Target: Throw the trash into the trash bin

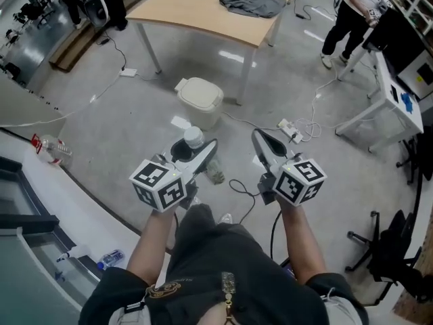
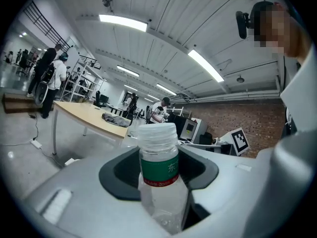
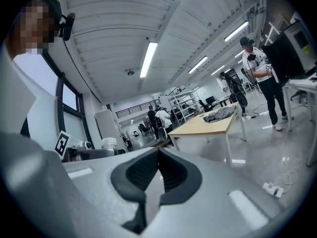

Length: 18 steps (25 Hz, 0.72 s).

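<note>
In the head view my left gripper [image 1: 200, 156] is shut on a clear plastic bottle [image 1: 195, 139] with a white cap, held out over the grey floor. The left gripper view shows that bottle [image 2: 159, 168] upright between the dark pads, its green and red label just below the cap. My right gripper [image 1: 262, 143] hangs beside it to the right, shut, with nothing between its jaws; in the right gripper view its pads [image 3: 148, 175] meet at the tips. The cream trash bin [image 1: 200, 99] with its lid down stands on the floor ahead, near a table leg.
A wooden table [image 1: 196, 9] carrying a grey cloth [image 1: 252, 1] stands behind the bin. Another bottle [image 1: 51, 147] lies on the floor at left. A power strip with cables [image 1: 291, 131] lies to the right, near a white desk [image 1: 396, 107]. A person [image 1: 348, 15] stands at top right.
</note>
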Motion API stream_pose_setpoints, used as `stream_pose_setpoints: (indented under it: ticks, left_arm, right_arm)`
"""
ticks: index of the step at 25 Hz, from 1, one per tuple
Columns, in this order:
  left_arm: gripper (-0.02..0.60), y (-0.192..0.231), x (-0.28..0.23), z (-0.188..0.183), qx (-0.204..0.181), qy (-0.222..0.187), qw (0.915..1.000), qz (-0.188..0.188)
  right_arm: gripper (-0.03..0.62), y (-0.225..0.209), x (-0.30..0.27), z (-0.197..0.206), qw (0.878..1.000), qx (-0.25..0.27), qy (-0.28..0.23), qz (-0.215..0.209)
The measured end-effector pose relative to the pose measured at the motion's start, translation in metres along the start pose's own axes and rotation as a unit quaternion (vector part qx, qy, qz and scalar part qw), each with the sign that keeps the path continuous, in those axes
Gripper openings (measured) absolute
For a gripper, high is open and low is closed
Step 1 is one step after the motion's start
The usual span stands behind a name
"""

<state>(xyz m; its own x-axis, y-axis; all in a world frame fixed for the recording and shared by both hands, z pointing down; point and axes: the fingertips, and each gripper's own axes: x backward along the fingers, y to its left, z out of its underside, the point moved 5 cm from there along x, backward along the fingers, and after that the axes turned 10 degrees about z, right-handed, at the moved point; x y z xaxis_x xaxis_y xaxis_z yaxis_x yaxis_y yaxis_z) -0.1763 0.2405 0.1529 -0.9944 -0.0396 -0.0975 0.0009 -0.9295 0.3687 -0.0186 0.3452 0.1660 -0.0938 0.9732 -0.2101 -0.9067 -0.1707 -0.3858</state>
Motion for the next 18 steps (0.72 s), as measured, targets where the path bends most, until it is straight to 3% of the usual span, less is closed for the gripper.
stream_pose_setpoints:
  ticks: [9, 18]
  left_arm:
    - [0.209, 0.072, -0.048, -0.002, 0.023, 0.000, 0.9995, 0.020]
    - [0.209, 0.176, -0.119, -0.021, 0.028, 0.030, 0.9979, 0.050]
  right_arm:
    - [0.002, -0.034, -0.065, -0.006, 0.999, 0.015, 0.020, 0.027]
    - [0.002, -0.056, -0.180, -0.035, 0.997, 0.039, 0.056, 0.043]
